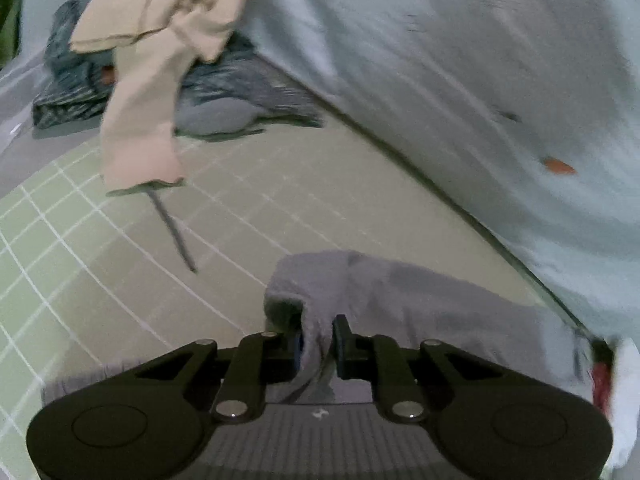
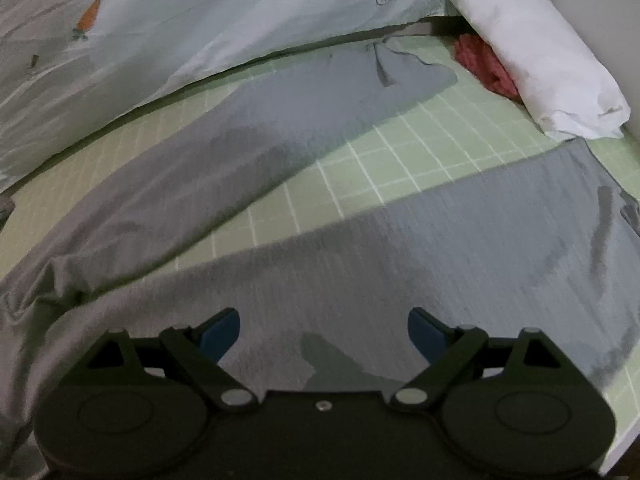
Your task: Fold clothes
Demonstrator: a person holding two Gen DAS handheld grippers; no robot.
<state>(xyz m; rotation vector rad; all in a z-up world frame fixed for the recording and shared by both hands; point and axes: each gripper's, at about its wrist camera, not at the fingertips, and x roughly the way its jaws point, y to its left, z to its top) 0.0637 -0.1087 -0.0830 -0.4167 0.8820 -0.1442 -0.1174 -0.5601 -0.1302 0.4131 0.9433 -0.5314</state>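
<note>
Left gripper (image 1: 318, 346) pinches grey trousers (image 1: 400, 304) hem beside quilt (image 1: 480, 80) for folding; right gripper (image 2: 324, 332) hovers wide open, empty, over them.

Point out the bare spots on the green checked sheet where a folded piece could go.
In the right wrist view, a bare wedge of green checked sheet lies between the two legs of the grey trousers, running toward the white pillow. In the left wrist view, open sheet lies left of the grey cloth held by the left gripper. The far corner is crowded by the beige garment.
</note>
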